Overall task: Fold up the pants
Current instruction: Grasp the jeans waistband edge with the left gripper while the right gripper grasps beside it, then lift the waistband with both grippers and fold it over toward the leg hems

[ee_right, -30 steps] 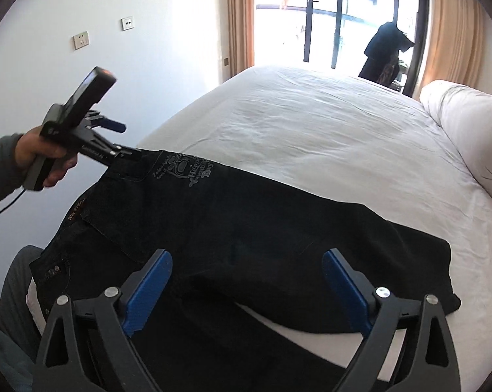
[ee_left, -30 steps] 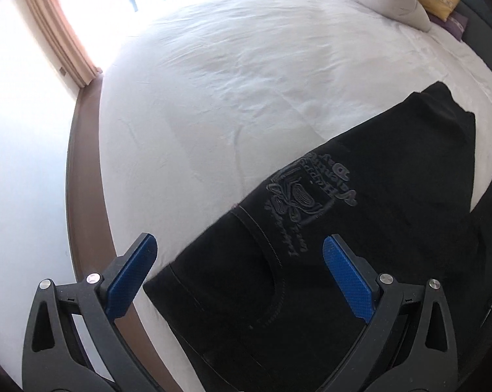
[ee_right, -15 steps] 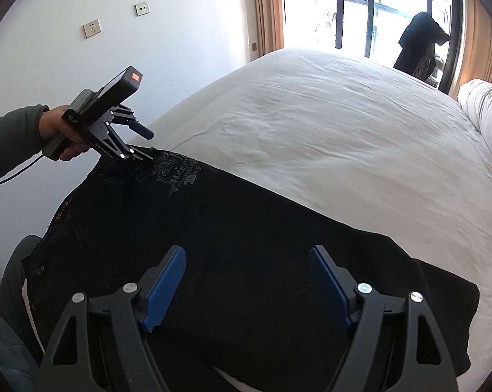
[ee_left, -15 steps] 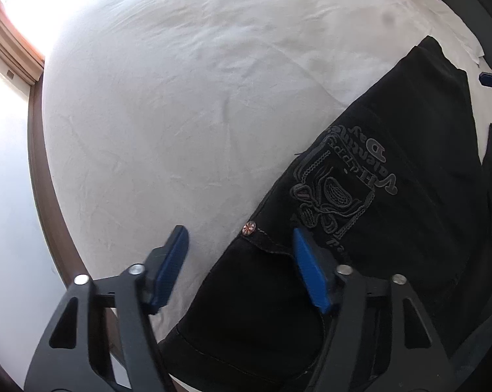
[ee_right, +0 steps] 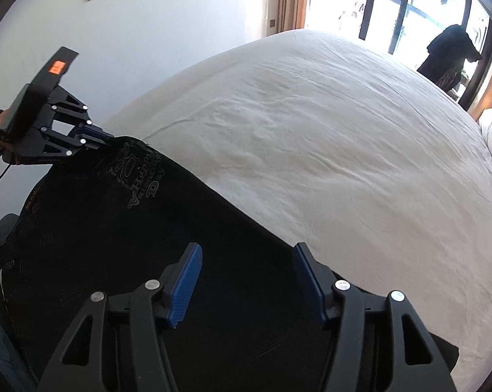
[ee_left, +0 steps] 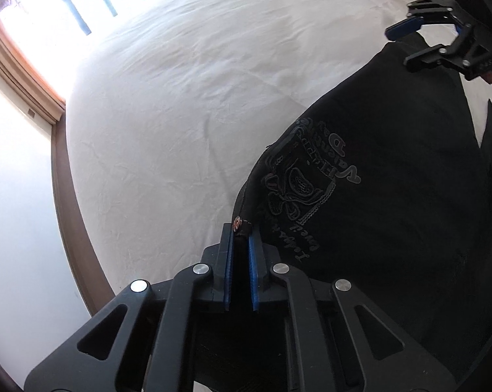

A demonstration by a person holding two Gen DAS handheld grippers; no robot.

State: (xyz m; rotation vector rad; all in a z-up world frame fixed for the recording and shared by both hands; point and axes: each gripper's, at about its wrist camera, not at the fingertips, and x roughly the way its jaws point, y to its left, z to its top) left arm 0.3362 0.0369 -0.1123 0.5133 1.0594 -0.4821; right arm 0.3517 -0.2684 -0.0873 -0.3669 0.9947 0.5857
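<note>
Left tongs (ee_left: 241,254) are seen in the left wrist view clenched on the edge of the black pants (ee_left: 393,212), just beside the rivet (ee_left: 237,223) near the embroidered logo (ee_left: 304,192); the grip is judged to be meant for lifting that side over. The pants are spread on the white bed (ee_left: 180,114).

From the right wrist view, right tongs (ee_right: 246,281) are held released above the pants' leg, apparently readied for a grasp.
</note>
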